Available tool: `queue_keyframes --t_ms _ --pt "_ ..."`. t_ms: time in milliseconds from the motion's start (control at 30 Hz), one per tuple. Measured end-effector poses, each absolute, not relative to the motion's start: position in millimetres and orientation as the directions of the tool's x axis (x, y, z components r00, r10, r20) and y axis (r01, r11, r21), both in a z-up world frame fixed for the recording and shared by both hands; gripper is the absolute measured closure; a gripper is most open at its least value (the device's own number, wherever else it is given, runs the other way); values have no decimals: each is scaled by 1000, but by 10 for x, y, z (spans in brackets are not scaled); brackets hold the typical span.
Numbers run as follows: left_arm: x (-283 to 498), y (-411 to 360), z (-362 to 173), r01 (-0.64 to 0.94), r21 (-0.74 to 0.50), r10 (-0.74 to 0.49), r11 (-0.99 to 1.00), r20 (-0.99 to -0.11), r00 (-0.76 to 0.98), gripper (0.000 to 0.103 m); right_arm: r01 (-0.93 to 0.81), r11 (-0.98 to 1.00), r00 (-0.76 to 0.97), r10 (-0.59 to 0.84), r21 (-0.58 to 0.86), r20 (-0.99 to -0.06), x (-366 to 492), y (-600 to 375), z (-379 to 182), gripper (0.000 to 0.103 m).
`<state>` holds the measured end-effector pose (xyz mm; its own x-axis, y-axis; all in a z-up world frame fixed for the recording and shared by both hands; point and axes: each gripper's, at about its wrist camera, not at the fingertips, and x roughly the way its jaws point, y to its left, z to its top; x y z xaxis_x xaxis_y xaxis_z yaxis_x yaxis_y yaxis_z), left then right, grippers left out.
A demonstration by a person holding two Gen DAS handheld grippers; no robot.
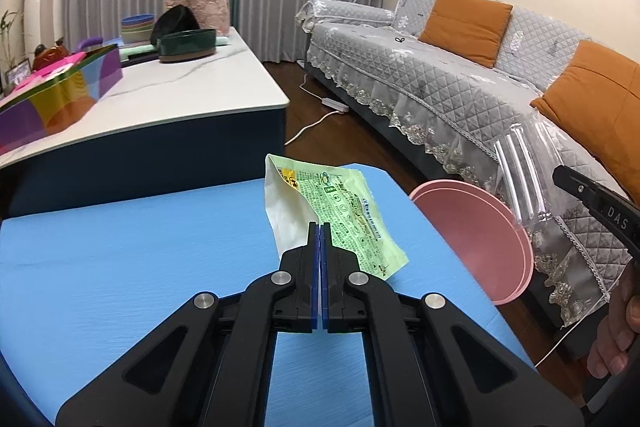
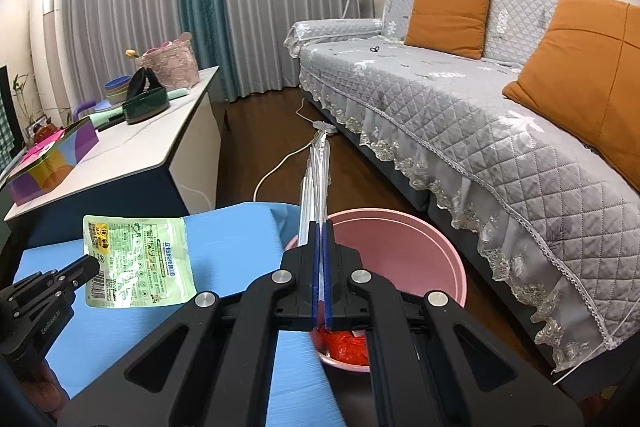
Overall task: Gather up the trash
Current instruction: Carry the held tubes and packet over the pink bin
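Left hand-held gripper [image 1: 320,227] — we clamp the green packet [image 1: 344,215] at frame centre. Right hand-held gripper [image 2: 320,227] pinches our clear wrapper [image 2: 318,171] above the pink bin [image 2: 452,263].

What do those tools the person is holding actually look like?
Both the left gripper and the right gripper are matte black scissor-like linkages with round silver pivot pins and blue pads lining two narrow fingers. One side bears white lettering, "GenRobot.AI"; the other shows "DAS". No cables or sleeves are visible.
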<state>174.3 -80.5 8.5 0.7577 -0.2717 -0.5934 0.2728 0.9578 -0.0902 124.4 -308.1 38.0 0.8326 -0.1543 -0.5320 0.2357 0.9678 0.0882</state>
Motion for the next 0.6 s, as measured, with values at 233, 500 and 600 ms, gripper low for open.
queue_keyframes --t_ms 233,500,600 --pt "1799 -1060 38 301 -91 -294 949 -598 746 103 282 955 822 -189 95 -537 1240 -3320 327 101" --pt "1888 -1464 -27 348 -96 -333 933 -601 727 103 337 936 800 -229 100 -554 1258 -3635 193 101" --pt "1939 -1625 -69 366 -92 -344 926 -605 718 103 348 932 793 -235 101 -563 1285 -3718 132 101"
